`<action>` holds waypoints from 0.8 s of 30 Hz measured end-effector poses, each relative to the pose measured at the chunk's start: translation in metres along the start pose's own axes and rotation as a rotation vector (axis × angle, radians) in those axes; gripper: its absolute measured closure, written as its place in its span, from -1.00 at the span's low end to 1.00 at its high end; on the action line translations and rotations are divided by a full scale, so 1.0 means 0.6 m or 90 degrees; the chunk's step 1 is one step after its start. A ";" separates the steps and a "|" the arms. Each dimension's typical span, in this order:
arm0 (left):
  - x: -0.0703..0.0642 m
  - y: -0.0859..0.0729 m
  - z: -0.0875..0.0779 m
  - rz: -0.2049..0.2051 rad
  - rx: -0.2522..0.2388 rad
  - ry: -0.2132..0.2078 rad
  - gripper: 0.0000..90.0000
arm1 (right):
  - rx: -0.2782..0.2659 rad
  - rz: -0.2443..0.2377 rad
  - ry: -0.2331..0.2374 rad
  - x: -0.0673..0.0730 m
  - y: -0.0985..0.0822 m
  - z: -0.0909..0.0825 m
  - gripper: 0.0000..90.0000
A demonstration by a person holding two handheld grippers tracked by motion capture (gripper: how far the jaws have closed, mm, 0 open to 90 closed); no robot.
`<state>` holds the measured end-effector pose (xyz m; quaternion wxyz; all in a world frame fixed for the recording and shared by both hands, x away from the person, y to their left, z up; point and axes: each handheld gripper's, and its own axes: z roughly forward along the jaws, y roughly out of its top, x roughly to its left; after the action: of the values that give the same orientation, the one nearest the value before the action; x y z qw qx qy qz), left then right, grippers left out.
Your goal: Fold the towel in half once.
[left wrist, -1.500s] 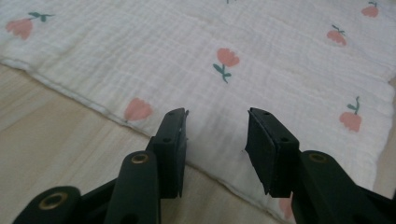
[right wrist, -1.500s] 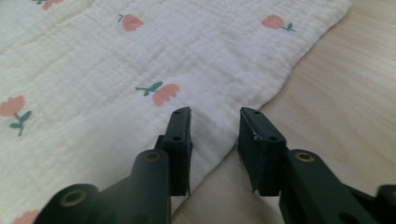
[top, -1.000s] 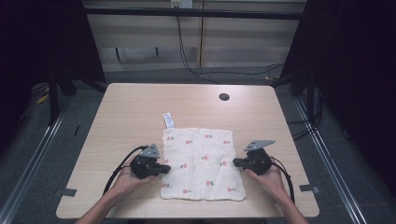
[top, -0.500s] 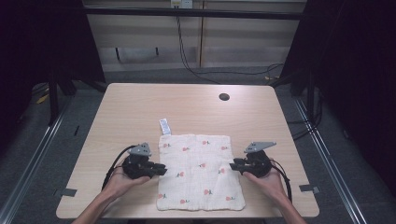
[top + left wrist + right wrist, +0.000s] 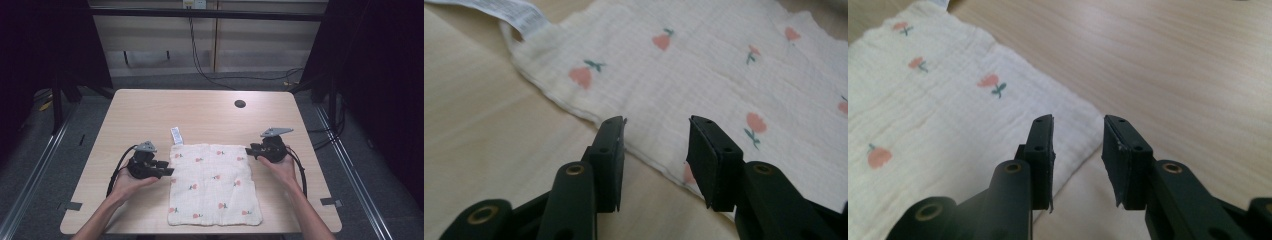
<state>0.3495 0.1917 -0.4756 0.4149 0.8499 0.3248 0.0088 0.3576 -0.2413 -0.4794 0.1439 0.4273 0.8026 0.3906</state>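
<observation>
Cloth (image 5: 214, 182) printed with pink flowers lies flat on the desk (image 5: 200, 112); its white label (image 5: 176, 135) bears no legible writing. Left tool (image 5: 167, 169) and right tool (image 5: 248, 150), jaws just opened, stand released at its side edges.

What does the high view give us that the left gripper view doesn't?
High view: the right tongs, the whole table and its dark hole. Left gripper view: crinkled weave and hem of the cloth close up, jaws apart over its edge. Shared: the cloth, its white label, the left tongs. Both tongs have just been opening, with nothing pinched between them.
</observation>
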 end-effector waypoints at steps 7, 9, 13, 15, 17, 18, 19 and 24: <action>0.028 0.034 0.011 -0.010 -0.018 0.001 0.30 | 0.023 0.014 0.008 -0.020 0.017 0.038 0.43; 0.037 0.040 0.022 -0.013 -0.002 -0.015 0.23 | 0.027 0.016 0.009 -0.021 0.019 0.048 0.41; 0.056 0.049 0.038 -0.013 -0.008 0.007 0.22 | 0.063 0.003 0.007 -0.020 0.023 0.069 0.40; 0.064 0.052 0.042 -0.025 -0.010 0.016 0.21 | 0.062 0.008 0.009 -0.021 0.023 0.073 0.40; 0.072 0.052 0.044 -0.031 -0.009 0.025 0.14 | 0.070 0.004 0.002 -0.021 0.022 0.077 0.40; 0.076 0.051 0.044 -0.034 -0.006 0.029 0.12 | 0.066 -0.001 0.006 -0.023 0.021 0.077 0.44; 0.079 0.051 0.044 -0.034 -0.004 0.032 0.11 | 0.067 0.003 0.011 -0.023 0.021 0.077 0.49; 0.091 0.047 0.049 -0.046 -0.014 0.035 0.13 | 0.060 0.018 0.021 -0.022 0.015 0.075 0.84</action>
<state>0.4163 0.1890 -0.4889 0.4152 0.8324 0.3665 0.0203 0.3960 -0.2263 -0.5033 0.1044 0.4383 0.8164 0.3613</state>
